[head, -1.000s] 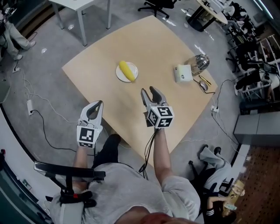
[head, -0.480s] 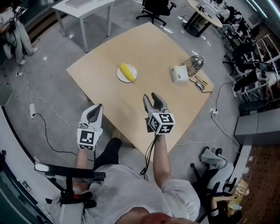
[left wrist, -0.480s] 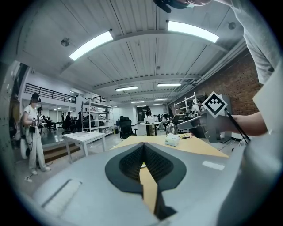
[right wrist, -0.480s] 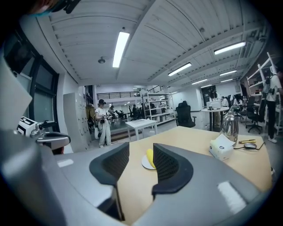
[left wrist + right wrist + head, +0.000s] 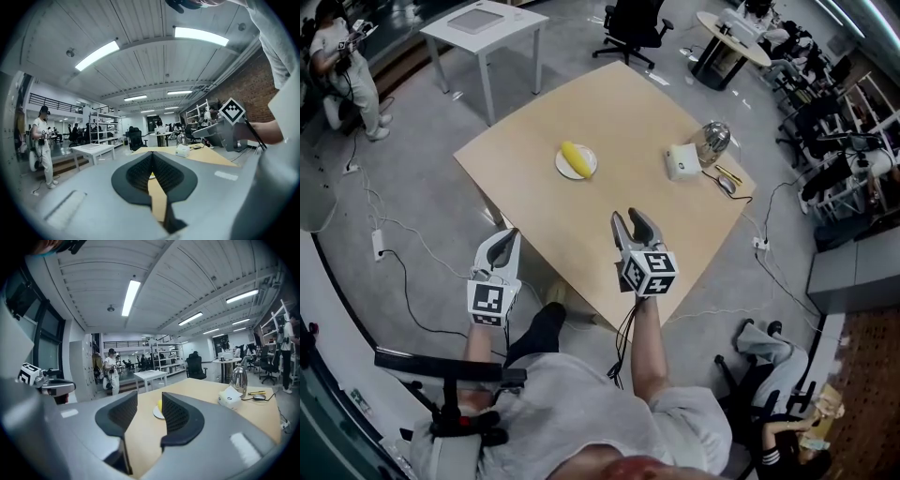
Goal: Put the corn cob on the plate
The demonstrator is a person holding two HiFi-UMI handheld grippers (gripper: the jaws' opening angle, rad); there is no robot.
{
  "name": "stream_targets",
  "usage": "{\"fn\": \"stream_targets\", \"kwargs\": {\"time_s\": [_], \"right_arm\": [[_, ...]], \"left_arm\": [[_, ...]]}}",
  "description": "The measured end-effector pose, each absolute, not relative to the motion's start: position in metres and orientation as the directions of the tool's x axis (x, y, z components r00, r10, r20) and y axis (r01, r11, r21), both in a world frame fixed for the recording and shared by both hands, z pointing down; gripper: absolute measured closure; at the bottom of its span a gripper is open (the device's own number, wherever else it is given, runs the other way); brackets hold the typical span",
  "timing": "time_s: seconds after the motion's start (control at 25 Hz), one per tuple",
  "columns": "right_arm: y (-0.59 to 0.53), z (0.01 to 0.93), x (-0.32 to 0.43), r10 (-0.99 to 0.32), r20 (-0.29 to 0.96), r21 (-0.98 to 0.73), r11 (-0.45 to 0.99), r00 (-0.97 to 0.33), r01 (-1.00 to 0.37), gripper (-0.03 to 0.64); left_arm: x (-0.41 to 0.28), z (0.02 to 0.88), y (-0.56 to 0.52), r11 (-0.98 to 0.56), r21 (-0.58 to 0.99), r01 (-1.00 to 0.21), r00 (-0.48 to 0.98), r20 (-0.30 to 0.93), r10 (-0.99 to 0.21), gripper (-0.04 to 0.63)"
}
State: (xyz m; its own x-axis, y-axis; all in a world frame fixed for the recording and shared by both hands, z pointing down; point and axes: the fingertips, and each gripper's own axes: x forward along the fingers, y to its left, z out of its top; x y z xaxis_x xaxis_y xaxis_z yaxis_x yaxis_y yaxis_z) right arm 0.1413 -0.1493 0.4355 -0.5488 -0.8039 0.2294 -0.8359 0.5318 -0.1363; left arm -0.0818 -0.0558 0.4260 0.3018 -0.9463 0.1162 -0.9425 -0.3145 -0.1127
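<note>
A yellow corn cob (image 5: 574, 157) lies on a small white plate (image 5: 587, 170) on the far half of the tan table (image 5: 647, 216). My right gripper (image 5: 630, 221) hovers over the table's near edge, well short of the plate; it is open with nothing between its fingers, and its jaws have just been closing a little. In the right gripper view, the corn cob (image 5: 160, 405) shows far off between the jaws of the right gripper (image 5: 150, 404). My left gripper (image 5: 503, 241) hangs off the table's left side over the floor. In the left gripper view, the left gripper (image 5: 152, 157) is shut and empty.
A white tissue box (image 5: 682, 161), a metal kettle (image 5: 711, 141) and some small items (image 5: 729, 178) sit at the table's right corner. A white side table (image 5: 483, 23) and an office chair (image 5: 633, 19) stand beyond. A person (image 5: 342, 70) stands at the far left. Cables (image 5: 394, 248) run over the floor.
Both grippers have drawn back toward me and upward, away from the plate. The corn cob and plate have stayed where they were.
</note>
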Motion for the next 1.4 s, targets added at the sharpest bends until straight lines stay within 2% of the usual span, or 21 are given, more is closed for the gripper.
{"fn": "stream_targets", "kwargs": {"time_s": [0.4, 1.4], "right_arm": [[-0.109, 0.421, 0.153, -0.810, 0.199, -0.143, 0.533, -0.551, -0.834, 0.453], [-0.013, 0.403, 0.184, -0.837, 0.140, -0.124, 0.515, -0.528, -0.848, 0.509]], "left_arm": [[-0.073, 0.410, -0.024, -0.315, -0.113, -0.943, 0.303, 0.106, -0.947, 0.575], [-0.060, 0.378, 0.054, -0.301, -0.099, -0.948, 0.299, 0.038, -0.953, 0.575]]}}
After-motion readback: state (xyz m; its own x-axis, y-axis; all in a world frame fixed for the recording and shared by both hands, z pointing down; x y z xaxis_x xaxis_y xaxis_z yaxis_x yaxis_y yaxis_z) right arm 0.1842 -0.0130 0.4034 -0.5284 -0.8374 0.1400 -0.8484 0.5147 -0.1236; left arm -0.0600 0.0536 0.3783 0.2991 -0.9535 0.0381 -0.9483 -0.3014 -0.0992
